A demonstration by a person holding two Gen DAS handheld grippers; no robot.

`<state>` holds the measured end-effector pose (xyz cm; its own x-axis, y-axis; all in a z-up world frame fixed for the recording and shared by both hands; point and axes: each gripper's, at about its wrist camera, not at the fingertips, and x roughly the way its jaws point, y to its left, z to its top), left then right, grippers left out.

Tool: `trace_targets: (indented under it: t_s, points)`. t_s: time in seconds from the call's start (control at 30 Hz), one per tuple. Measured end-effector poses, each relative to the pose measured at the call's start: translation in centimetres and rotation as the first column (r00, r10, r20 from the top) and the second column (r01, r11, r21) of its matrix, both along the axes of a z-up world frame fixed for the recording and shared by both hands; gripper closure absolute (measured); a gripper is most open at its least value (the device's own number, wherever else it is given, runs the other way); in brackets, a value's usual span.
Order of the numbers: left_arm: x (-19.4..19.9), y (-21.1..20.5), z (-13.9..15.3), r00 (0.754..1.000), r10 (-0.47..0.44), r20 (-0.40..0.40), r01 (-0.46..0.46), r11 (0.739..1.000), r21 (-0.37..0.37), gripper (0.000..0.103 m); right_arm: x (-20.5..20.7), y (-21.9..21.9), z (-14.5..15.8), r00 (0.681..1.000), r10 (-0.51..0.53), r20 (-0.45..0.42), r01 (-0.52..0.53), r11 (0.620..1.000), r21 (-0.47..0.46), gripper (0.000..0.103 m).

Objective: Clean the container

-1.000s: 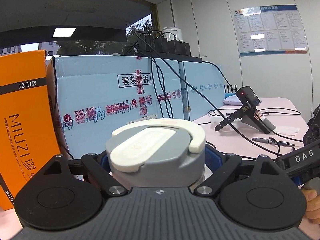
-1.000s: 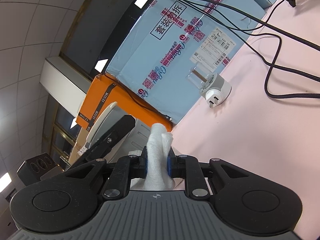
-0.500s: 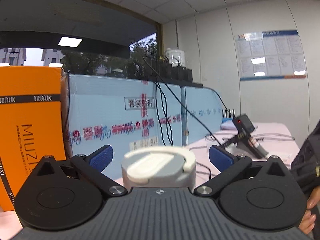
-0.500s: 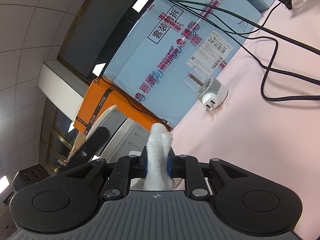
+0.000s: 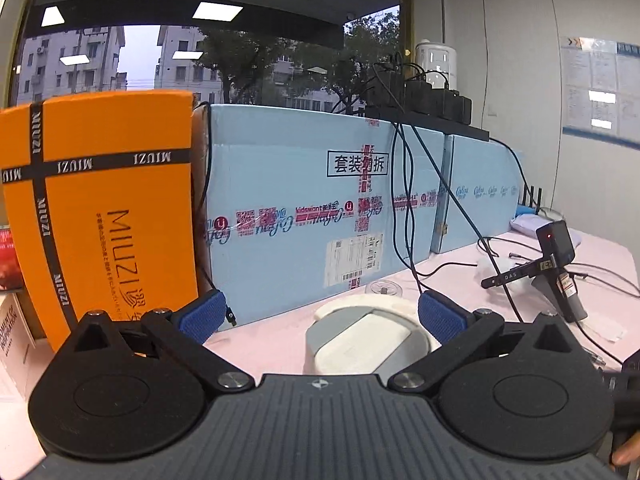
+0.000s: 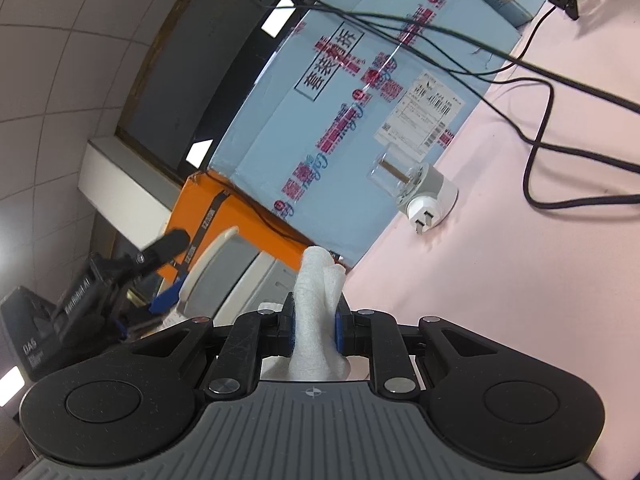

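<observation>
The left gripper point(image 5: 320, 316) is spread wide around the container point(image 5: 366, 336), low centre, pads untouched. A white cloth point(image 6: 316, 312) is pinched by the right gripper point(image 6: 314, 326). Open pink bench point(image 6: 520, 280) is seen right.

Container point(image 5: 362, 344): smooth matt plastic, grey body, cream lid. Left tongs point(image 5: 320, 314): matt black plastic arms, blue pads point(image 5: 440, 316) with rough woven look, shiny metal screws. Wipe point(image 6: 316, 304) in right tongs point(image 6: 316, 326): white, fuzzy cloth or paper (cannot tell which). Tabletop point(image 6: 520, 280): pale pink, matt. Boxes point(image 5: 304, 204): cardboard, glossy tape.
</observation>
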<state>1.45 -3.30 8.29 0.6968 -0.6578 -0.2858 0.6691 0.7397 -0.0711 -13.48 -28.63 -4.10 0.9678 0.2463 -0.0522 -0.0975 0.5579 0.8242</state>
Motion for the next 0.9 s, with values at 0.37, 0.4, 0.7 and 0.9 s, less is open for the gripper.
trace_targets:
  t_s: [0.37, 0.4, 0.7, 0.9]
  points:
    - [1.3, 0.6, -1.2, 0.996, -0.065, -0.059, 0.063, 0.997, -0.034, 0.000, 1.7, 1.1, 3.1, 0.986, -0.152, 0.069, 0.144, 0.983, 0.111, 0.086]
    - [1.3, 0.6, -1.3, 0.996, -0.069, -0.059, 0.067, 0.997, -0.037, 0.000, 2.0, 1.3, 3.2, 0.985, -0.162, 0.064, 0.154, 0.982, 0.114, 0.086]
    - [1.3, 0.6, -1.6, 0.995, -0.079, -0.058, 0.076, 0.996, -0.051, 0.000, 2.8, 3.5, 2.5, 0.976, -0.218, 0.014, 0.217, 0.975, 0.050, 0.087]
    - [1.3, 0.5, -1.6, 0.995, -0.083, -0.055, 0.081, 0.995, -0.050, 0.000, 2.7, 4.8, 2.4, 0.961, -0.275, -0.013, 0.271, 0.954, -0.127, 0.086]
